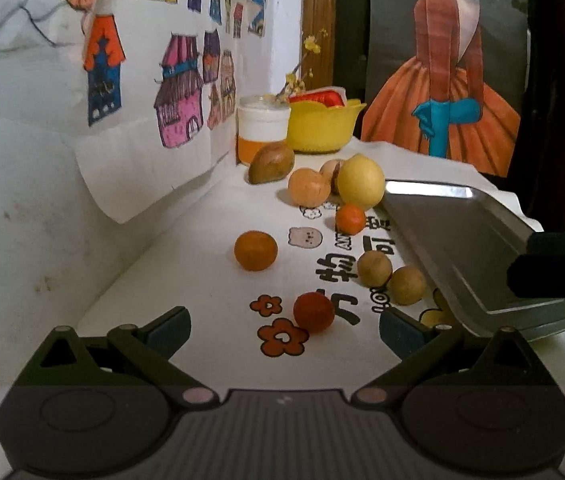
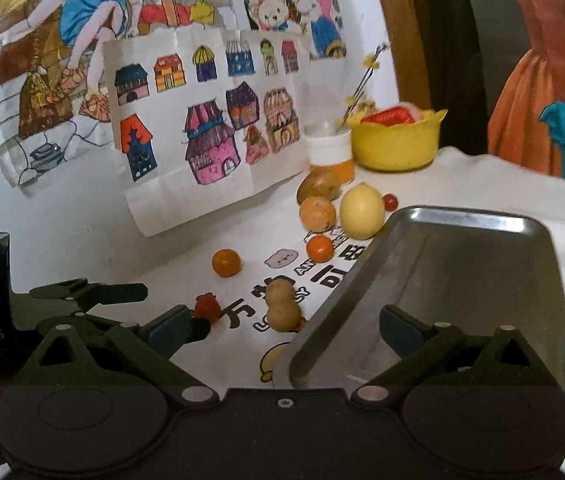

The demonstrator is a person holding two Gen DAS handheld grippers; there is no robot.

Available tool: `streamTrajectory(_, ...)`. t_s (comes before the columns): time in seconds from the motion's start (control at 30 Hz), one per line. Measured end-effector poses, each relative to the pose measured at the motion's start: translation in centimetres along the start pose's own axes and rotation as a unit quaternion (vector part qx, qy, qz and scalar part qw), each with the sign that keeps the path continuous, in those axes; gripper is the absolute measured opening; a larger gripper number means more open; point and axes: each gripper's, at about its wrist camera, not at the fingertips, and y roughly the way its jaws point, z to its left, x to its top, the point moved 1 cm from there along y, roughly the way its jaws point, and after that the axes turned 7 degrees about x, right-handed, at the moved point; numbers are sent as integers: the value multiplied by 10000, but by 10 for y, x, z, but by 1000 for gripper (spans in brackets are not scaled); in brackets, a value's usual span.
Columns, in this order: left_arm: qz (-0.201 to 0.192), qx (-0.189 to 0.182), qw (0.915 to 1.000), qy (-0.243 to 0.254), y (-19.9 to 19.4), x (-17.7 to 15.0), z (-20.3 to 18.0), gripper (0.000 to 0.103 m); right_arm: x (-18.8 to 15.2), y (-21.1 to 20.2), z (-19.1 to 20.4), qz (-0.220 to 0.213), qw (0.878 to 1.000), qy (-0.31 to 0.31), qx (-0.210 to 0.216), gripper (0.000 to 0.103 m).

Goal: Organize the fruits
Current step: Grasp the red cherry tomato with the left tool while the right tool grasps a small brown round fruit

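Loose fruit lies on a white printed cloth point(image 1: 210, 292). My left gripper point(image 1: 284, 330) is open, and a small red fruit point(image 1: 314, 312) sits just ahead of its fingertips. Farther off lie an orange point(image 1: 255, 250), a smaller orange point(image 1: 350, 219), two tan longans point(image 1: 374, 268), a yellow lemon point(image 1: 361, 186), a peach point(image 1: 308, 187) and a brown pear point(image 1: 271, 162). A metal tray point(image 2: 462, 280) looks tilted at the right. My right gripper point(image 2: 285, 328) is open and straddles the tray's left rim, one finger inside the tray.
A yellow bowl point(image 1: 322, 128) with something red in it and a white-lidded jar point(image 1: 262, 124) stand at the back corner. A wall with children's drawings point(image 1: 178, 92) runs along the left. A cherry tomato point(image 2: 391, 201) lies behind the lemon.
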Motion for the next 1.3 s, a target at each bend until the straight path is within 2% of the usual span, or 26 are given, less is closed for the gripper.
streamTrajectory(0.23, 220, -192, 9995, 83, 8, 1, 0, 93, 8, 24, 1, 181, 9994, -288, 108, 88)
streamTrajectory(0.5, 132, -247, 9989, 366, 10, 8, -9, 81, 19, 48, 6, 402, 9959, -795, 183, 70)
streamTrajectory(0.6, 153, -294, 9983, 473, 13, 8, -12, 74, 23, 57, 3, 509, 9948, -863, 194, 62)
streamTrajectory(0.67, 172, -305, 9981, 506, 15, 8, -12, 64, 24, 62, 1, 589, 9943, -860, 241, 58)
streamTrajectory(0.77, 228, -292, 9980, 510, 18, 7, -11, 56, 25, 69, -1, 713, 9934, -851, 271, 53)
streamTrajectory(0.87, 206, -235, 9983, 485, 18, 8, -9, 48, 23, 73, -2, 805, 9923, -899, 270, 50)
streamTrajectory(1.0, 221, -247, 9985, 434, 19, 9, -6, 43, 19, 78, -2, 953, 9903, -963, 302, 47)
streamTrajectory(1.3, 253, -329, 9977, 528, 19, 11, -12, 29, 9, 84, 13, 1145, 9809, -1556, 212, 40)
